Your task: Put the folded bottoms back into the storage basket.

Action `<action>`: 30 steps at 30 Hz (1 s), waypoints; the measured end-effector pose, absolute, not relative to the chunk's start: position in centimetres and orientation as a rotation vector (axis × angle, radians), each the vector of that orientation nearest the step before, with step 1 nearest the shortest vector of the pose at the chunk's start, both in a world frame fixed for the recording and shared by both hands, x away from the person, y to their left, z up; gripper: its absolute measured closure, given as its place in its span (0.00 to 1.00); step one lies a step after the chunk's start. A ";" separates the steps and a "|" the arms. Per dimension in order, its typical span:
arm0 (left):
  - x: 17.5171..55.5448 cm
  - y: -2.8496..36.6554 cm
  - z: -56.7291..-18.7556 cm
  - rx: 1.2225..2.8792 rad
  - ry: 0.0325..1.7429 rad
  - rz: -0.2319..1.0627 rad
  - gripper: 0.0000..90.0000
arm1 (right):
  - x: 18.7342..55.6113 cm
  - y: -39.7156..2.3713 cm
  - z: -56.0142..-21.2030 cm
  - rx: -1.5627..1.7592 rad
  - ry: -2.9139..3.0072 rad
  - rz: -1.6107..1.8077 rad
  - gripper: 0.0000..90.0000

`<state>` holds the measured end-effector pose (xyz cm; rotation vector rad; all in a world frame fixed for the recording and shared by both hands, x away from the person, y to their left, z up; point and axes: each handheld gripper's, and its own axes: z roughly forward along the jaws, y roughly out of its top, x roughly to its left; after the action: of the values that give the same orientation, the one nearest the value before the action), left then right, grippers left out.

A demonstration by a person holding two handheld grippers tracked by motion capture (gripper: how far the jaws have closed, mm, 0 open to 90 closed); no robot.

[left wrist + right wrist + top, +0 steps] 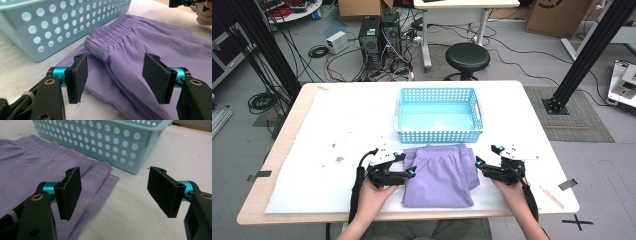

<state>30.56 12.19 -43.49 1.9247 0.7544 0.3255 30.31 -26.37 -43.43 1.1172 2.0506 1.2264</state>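
A light-blue plastic basket (pixel 439 116) with rows of round holes in its walls is sitting at the middle of the counter (pixel 312 150), and its pale floor is lying bare, with nothing visible inside. Just in front of it, near its front wall, a folded pair of purple shorts (pixel 439 176) is lying flat on the white sheet covering the counter. The cloth is looking thin and smooth, and the elastic waistband, gathered into fine ridges, is facing the basket.

The left gripper (pixel 409 173) is hovering at the shorts' left edge with its flat black fingers (pixel 78 75) spread apart; the waistband corner is showing between them in the left gripper view, untouched. The right gripper (pixel 482 164) is waiting at the right edge, its fingers (pixel 71 192) also wide apart over bare sheet and the cloth's edge, gripping nothing.

The basket's far side is being cut off in both gripper views, and small dark specks on the sheet are too small to make out.
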 end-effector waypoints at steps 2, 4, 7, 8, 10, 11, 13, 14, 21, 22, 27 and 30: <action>30.6 11.8 -43.5 1.952 0.773 0.344 0.41 | 30.2 -25.9 -43.2 1.127 2.049 1.244 0.31; 30.8 11.5 -43.7 1.982 0.803 0.357 0.41 | 30.0 -25.2 -43.0 1.131 2.055 1.268 0.30; 30.8 11.1 -43.8 2.010 0.842 0.382 0.41 | 29.9 -23.9 -42.8 1.138 2.082 1.265 0.30; 30.8 11.1 -43.8 2.025 0.855 0.391 0.41 | 29.9 -23.4 -42.8 1.149 2.103 1.249 0.30; 30.8 11.1 -43.8 2.026 0.886 0.377 0.41 | 30.0 -22.7 -42.9 1.160 2.136 1.241 0.30; 30.7 11.3 -43.8 2.028 0.907 0.361 0.41 | 30.0 -22.3 -42.9 1.159 2.149 1.223 0.30; 30.6 11.7 -43.7 2.000 0.947 0.321 0.41 | 29.9 -21.8 -43.1 1.142 2.164 1.178 0.30; 30.5 11.9 -43.6 1.995 0.952 0.304 0.41 | 29.8 -21.8 -43.1 1.141 2.170 1.172 0.30; 29.7 12.0 -43.8 1.989 0.958 0.263 0.41 | 29.5 -22.0 -43.5 1.181 2.193 1.118 0.29; 29.7 11.8 -43.8 2.008 0.954 0.263 0.41 | 29.4 -21.8 -43.6 1.181 2.199 1.102 0.29; 29.9 11.4 -44.4 2.050 1.001 0.241 0.41 | 29.4 -21.3 -44.0 1.196 2.226 1.038 0.29; 30.1 11.6 -44.6 2.039 1.026 0.212 0.41 | 29.6 -21.3 -44.3 1.226 2.237 1.001 0.29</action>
<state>30.10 11.62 -44.65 2.0392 1.0258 0.2119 29.61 -21.32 -44.29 1.2258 2.2370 1.0009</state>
